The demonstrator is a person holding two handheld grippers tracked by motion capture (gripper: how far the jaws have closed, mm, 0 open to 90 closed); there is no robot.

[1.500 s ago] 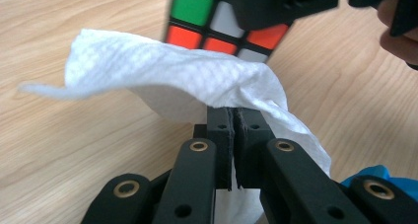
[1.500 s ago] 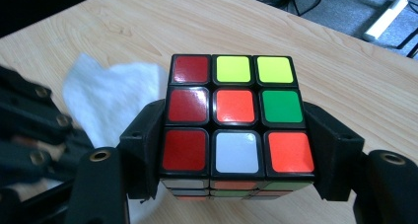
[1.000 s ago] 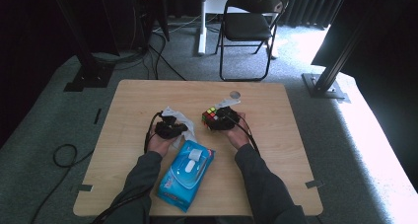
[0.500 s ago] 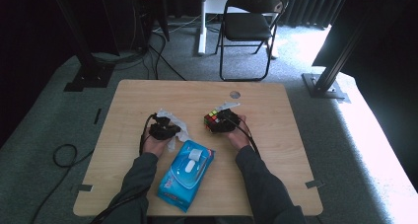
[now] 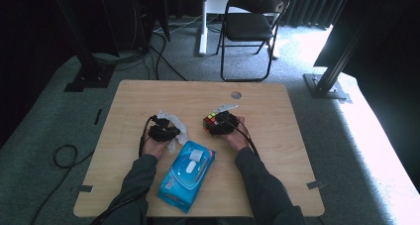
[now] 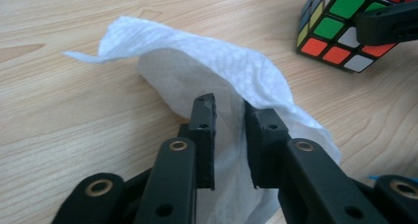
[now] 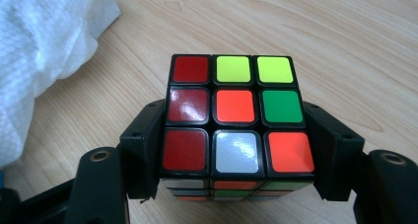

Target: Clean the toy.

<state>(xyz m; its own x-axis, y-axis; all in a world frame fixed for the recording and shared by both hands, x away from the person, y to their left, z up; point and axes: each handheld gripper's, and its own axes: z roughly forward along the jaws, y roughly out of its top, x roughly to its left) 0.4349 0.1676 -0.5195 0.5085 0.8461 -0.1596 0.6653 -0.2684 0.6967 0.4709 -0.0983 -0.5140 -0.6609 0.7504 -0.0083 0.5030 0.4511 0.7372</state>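
Note:
A scrambled puzzle cube [image 7: 235, 118] sits clamped between the jaws of my right gripper [image 7: 236, 155], held just above the wooden table [image 5: 277, 136]; in the high view the cube [image 5: 212, 122] is at the table's middle. My left gripper [image 6: 230, 135] is shut on a crumpled white wet wipe [image 6: 207, 71], whose folds drape over and between the jaws. From above, the left gripper [image 5: 162, 132] and the wipe [image 5: 174, 127] lie left of the cube. In the left gripper view the cube [image 6: 352, 29] shows at the upper right with the other gripper's jaw on it.
A blue pack of wet wipes [image 5: 188, 175] with a white flip lid lies near the table's front edge between the forearms. A small round hole [image 5: 236, 94] marks the table's far side. A black folding chair [image 5: 250, 27] stands beyond the table.
Both hands have shifted slightly toward the person's side of the table, each keeping hold of the wipe and the cube.

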